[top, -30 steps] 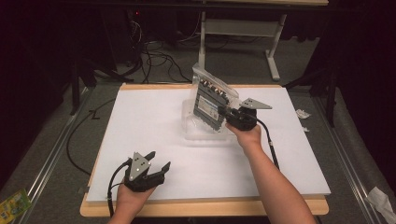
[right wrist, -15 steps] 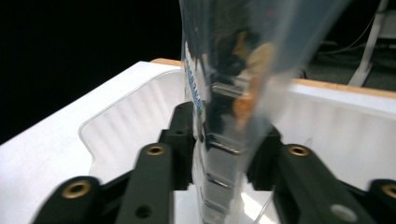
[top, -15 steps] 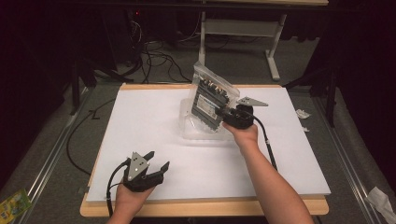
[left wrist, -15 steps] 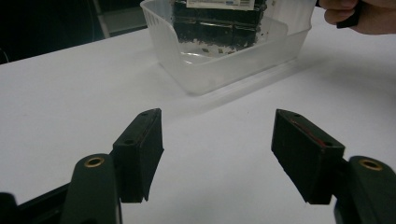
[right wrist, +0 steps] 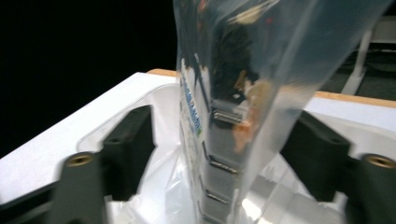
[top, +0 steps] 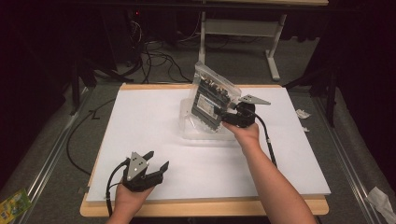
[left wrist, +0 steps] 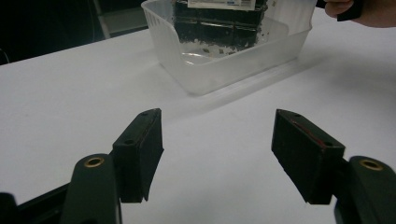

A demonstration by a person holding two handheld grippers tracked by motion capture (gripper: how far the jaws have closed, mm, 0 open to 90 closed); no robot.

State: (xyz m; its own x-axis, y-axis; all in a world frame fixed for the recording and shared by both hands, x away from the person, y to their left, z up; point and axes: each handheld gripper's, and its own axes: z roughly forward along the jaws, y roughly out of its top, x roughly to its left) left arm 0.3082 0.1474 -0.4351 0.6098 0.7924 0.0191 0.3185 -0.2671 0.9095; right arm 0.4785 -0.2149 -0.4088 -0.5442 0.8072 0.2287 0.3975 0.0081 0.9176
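Note:
A clear plastic bag (top: 212,100) with a dark circuit board inside stands tilted in a shallow clear tub (top: 205,133) at the back middle of the white board. My right gripper (top: 225,116) is at the bag's lower right side. In the right gripper view its jaws have just been opening and stand wide on either side of the bag (right wrist: 233,70), not pressing on it, so the right gripper (right wrist: 219,154) is open. My left gripper (top: 156,164) rests near the front left edge, open and empty. It faces the tub (left wrist: 219,70) from a distance.
The white board (top: 140,126) lies on a wooden table whose edge (top: 201,207) runs along the front. Black cables trail from both grippers. On the dark floor beyond are cables (top: 154,51) and a desk frame (top: 273,51). Scraps of paper (top: 302,113) lie to the right.
Little differs in the high view. Both hands keep their places and the bag still stands tilted in the tub beside the right gripper.

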